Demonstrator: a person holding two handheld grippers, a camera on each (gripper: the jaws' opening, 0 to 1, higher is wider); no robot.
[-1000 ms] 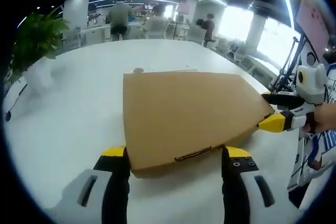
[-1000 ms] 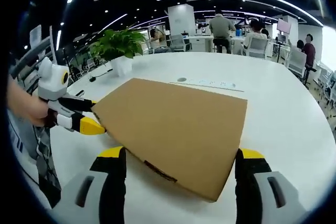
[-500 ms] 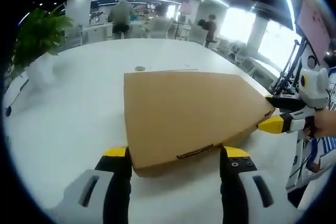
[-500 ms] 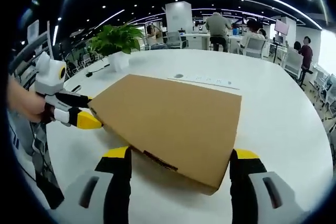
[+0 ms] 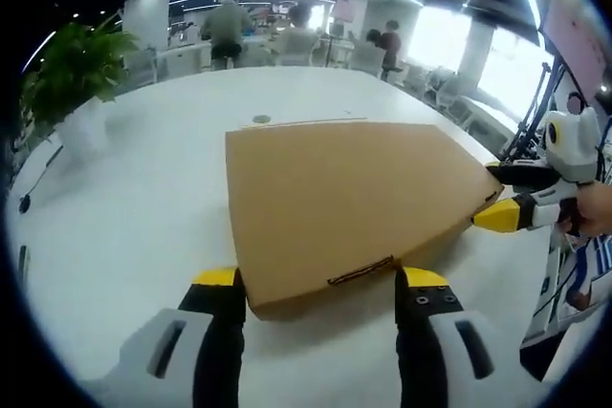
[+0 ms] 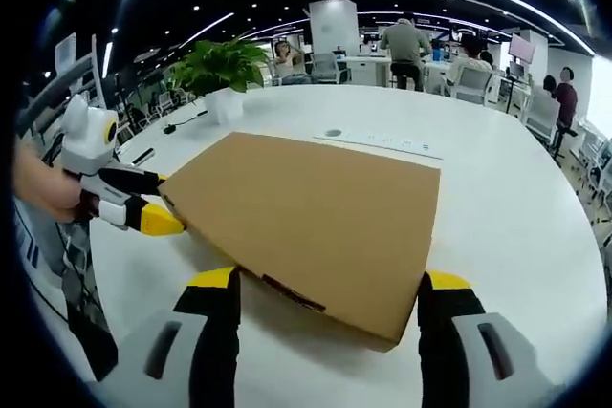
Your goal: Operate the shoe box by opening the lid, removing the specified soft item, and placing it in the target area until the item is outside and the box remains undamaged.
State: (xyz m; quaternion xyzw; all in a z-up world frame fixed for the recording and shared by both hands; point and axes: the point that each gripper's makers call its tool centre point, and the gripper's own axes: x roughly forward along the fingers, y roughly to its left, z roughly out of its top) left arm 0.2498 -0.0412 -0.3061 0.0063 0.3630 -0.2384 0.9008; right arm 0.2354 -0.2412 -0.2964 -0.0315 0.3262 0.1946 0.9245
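**Closed box, both grippers at its edges**

The box [image 5: 349, 203] lay flat on the white counter [image 5: 124, 226] with its lid down, a plain brown cardboard slab. In the left gripper view it sat at 12 o'clock from the left gripper [image 5: 318, 286], whose jaws stood spread to either side of the near corner, holding nothing. In the right gripper view the right gripper [image 6: 325, 286] did likewise, its jaws apart and flanking another near edge of the box [image 6: 316, 212] with no grip on it.

Each gripper also appeared in the other's view: the right gripper [image 5: 507, 200] at 3 o'clock, tips at the box's corner, and the left gripper [image 6: 143, 203] at 9 o'clock against the opposite corner. Whether those tips touched the card, I could not tell.

By the look of it, the box would be light and fairly stiff, but thin card dents and tears easily at edges. The lid's front lip, where a dark slot [image 5: 360, 272] showed, seemed the best hold: lift gently there while the other gripper steadies the base. The smooth counter might let the box slide. The soft item was hidden inside.

A potted plant [image 6: 218, 72] stood well apart at 11 o'clock.
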